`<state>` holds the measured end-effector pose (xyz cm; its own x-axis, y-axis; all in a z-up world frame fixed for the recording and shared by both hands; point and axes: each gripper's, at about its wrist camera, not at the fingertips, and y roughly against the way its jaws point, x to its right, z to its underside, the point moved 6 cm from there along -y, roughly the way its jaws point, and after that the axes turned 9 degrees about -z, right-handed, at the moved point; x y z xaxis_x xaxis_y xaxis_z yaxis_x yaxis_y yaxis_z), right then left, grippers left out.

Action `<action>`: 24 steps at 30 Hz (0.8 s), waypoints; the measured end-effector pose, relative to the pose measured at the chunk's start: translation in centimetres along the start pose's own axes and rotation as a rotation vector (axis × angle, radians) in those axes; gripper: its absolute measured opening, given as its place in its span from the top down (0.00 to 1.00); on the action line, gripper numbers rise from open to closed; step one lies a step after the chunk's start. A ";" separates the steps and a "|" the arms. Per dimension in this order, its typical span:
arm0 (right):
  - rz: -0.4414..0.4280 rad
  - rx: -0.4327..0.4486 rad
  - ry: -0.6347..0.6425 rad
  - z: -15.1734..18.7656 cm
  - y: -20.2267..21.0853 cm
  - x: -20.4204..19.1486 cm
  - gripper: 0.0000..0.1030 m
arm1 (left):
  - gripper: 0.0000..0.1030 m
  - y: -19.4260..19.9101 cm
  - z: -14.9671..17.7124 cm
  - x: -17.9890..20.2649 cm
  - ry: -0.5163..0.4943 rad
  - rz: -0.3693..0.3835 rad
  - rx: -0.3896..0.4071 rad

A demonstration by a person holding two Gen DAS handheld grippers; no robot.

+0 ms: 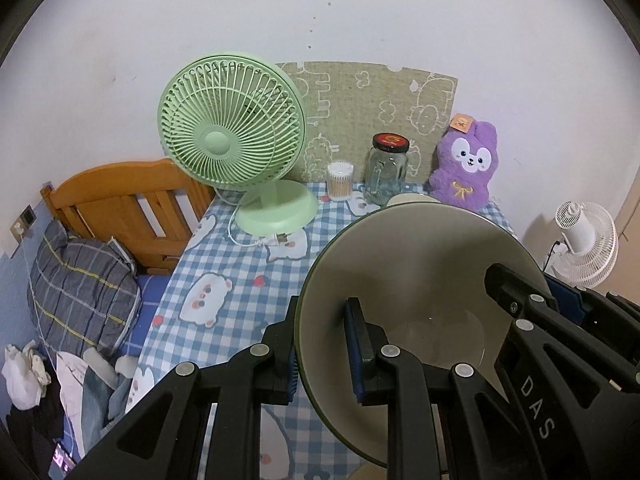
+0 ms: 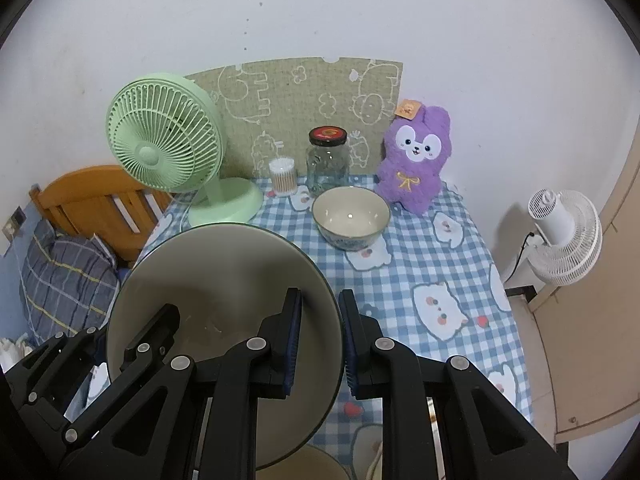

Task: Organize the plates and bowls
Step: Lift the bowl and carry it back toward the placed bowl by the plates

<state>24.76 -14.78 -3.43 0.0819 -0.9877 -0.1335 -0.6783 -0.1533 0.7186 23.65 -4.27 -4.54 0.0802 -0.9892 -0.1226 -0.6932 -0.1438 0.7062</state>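
A large cream bowl (image 1: 420,280) with a dark green rim hangs tilted above the checked tablecloth, held between both grippers. My left gripper (image 1: 325,320) is shut on its left rim, one blue pad inside the bowl and one outside. My right gripper (image 2: 320,300) is shut on the right rim of the same large bowl (image 2: 224,288). Each gripper also shows in the other's view: the right gripper (image 1: 536,288) and the left gripper (image 2: 120,332). A smaller bowl (image 2: 351,216) with a blue patterned outside stands upright near the table's back; only its rim (image 1: 412,199) shows behind the large bowl.
At the back of the table (image 2: 420,272) stand a green fan (image 2: 164,148), a cotton-swab tub (image 2: 283,176), a glass jar (image 2: 327,160) and a purple plush (image 2: 414,160). A bed with a pillow (image 1: 80,280) lies left, a white fan (image 2: 564,232) right. A beige dish edge (image 2: 316,460) shows below the bowl.
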 end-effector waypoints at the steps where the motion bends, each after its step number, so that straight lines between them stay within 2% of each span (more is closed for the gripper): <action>1: 0.000 -0.001 0.002 0.4 0.2 0.0 0.78 | 0.83 0.2 0.3 0.0 -0.004 0.005 0.000; 24: -0.003 -0.054 -0.012 7.9 1.2 0.6 0.78 | 0.83 1.6 7.5 0.3 0.006 0.006 -0.057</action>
<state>18.28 -15.33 -8.05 0.0749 -0.9868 -0.1437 -0.6374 -0.1581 0.7541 17.20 -4.62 -8.64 0.0801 -0.9902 -0.1144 -0.6515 -0.1389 0.7458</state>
